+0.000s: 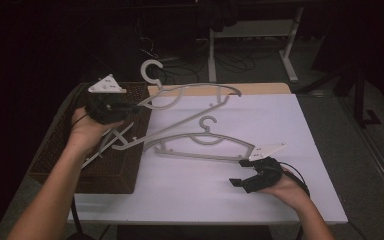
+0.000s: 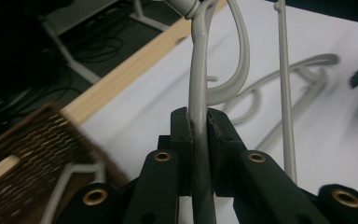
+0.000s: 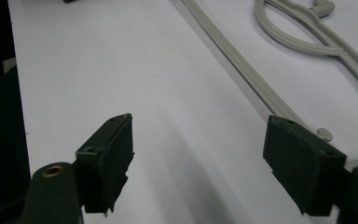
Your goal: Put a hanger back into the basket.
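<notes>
A: Where's the raised grey hanger (image 1: 190,97)?

B: It hangs in the air over the far left part of the white table (image 1: 260,200), its hook up, one arm reaching out over the tabletop. The left gripper (image 1: 130,107) has it: in the left gripper view the jaws are closed tight on the hanger's grey bar (image 2: 199,140).

A: And the other gripper?

B: The right gripper (image 1: 241,172) sits low at the near right of the table, jaws spread wide with nothing between them. One jaw stands just beside the end of a second hanger (image 1: 205,145) that lies flat on the table.

A: Anything else nearby?

B: A brown woven basket (image 1: 125,172) at the left edge, with more hangers (image 1: 111,142) sticking out of it under the left hand (image 1: 85,132).
</notes>
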`<act>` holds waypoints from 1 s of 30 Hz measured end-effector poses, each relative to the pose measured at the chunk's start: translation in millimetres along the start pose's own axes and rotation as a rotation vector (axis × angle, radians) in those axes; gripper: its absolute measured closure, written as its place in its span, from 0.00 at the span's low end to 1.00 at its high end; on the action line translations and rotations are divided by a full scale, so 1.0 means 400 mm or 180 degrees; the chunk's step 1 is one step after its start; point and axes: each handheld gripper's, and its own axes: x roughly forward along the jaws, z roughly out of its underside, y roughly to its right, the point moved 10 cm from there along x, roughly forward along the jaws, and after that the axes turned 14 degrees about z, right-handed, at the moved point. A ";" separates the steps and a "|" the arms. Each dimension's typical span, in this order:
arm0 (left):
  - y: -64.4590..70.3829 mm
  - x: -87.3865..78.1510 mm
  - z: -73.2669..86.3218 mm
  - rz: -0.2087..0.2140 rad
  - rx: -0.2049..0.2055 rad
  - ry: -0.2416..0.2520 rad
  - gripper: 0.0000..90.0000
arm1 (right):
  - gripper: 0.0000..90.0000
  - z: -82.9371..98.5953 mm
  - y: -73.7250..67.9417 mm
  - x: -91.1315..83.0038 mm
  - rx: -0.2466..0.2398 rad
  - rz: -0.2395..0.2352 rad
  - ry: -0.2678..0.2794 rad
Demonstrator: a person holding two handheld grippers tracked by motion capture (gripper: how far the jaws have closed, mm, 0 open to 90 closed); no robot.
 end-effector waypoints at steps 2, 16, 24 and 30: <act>-0.028 -0.026 0.017 -0.0077 -0.0058 0.0019 0.92 | 0.21 0.001 0.001 0.002 0.0003 0.0011 -0.0010; -0.215 -0.192 0.197 -0.0633 -0.0493 0.0003 0.92 | 0.17 0.001 0.017 0.006 0.0042 0.0127 -0.0030; -0.277 -0.273 0.293 -0.0863 -0.0789 0.0056 0.92 | 0.17 0.004 0.022 0.010 0.0031 0.0160 -0.0052; -0.292 -0.302 0.349 -0.0945 -0.0905 -0.0012 0.92 | 0.17 0.005 0.023 0.012 0.0033 0.0167 -0.0064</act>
